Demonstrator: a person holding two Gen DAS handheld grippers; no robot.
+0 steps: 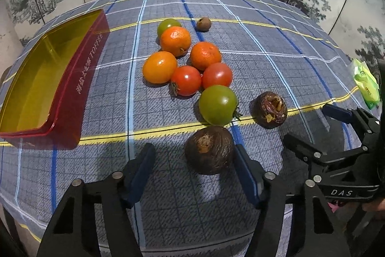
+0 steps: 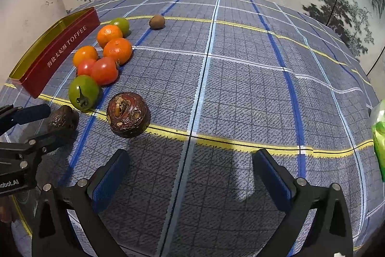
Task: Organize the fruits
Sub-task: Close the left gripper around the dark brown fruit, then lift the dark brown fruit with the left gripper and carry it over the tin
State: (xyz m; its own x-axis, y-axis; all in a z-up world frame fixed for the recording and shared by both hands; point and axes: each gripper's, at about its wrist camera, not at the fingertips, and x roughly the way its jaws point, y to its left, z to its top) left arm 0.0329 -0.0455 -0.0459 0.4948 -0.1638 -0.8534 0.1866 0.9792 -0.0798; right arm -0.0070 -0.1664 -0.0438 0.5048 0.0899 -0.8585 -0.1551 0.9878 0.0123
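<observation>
Tin (image 1: 79,78) empty, fruits (image 1: 187,64) beside it

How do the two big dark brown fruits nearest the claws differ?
1. The near brown fruit lies between the left claw's fingers; the far brown fruit lies clear of both claws.
2. The near brown fruit looks dull with one small pale scar; the far brown fruit is glossier and reddish, with a large ragged opening.
3. The near brown fruit lies in shadow, the far brown fruit in light.
Both are round and rest on the checked cloth.
</observation>
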